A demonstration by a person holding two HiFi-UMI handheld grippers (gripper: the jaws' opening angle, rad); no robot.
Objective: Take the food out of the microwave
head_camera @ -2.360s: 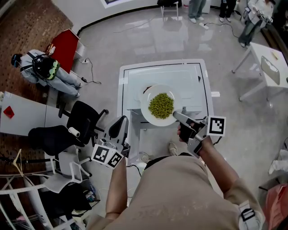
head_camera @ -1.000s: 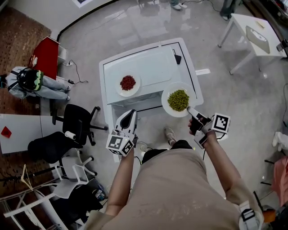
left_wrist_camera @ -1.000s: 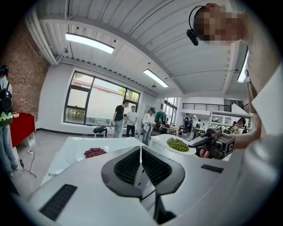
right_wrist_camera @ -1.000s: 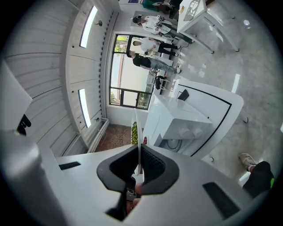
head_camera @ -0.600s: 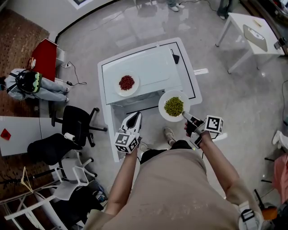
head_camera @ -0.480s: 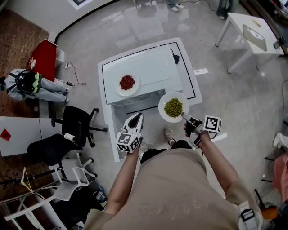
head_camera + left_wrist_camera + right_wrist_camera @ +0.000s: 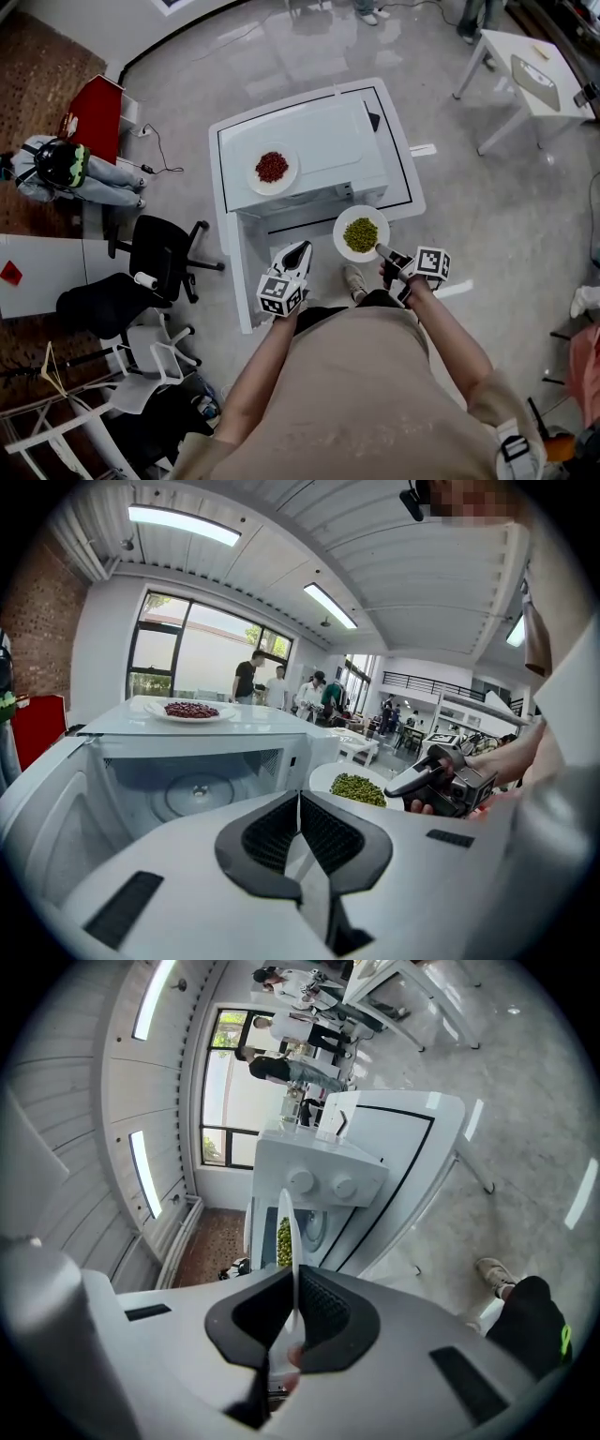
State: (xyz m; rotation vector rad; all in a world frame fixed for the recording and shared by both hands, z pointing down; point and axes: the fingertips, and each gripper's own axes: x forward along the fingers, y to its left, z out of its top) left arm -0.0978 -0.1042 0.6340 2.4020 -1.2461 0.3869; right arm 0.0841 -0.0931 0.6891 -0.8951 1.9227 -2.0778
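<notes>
So the plate (image 7: 342, 225) of green peas (image 7: 360, 234) is out of the microwave (image 7: 328, 141) and hanging in the air just in front of the open cavity, near its right front corner. The right gripper (image 7: 382, 252) has its jaws clamped on the near rim and that's the only thing holding it. The left gripper (image 7: 299, 803) has its jaws together on nothing, just beside and below the plate.

My worry is that one-sided rim pinch. All the weight sits out past the jaws, so I'd guess any wrist roll or quick stop tips the far edge and the peas slide off, or the rim twists out of the jaws entirely. It looks like mostly floor (image 7: 487, 234) underneath, not worktop, so a drop is a real mess.

There's also a second plate of red beans (image 7: 273, 167) on the microwave top that a careless swing could clip.
</notes>
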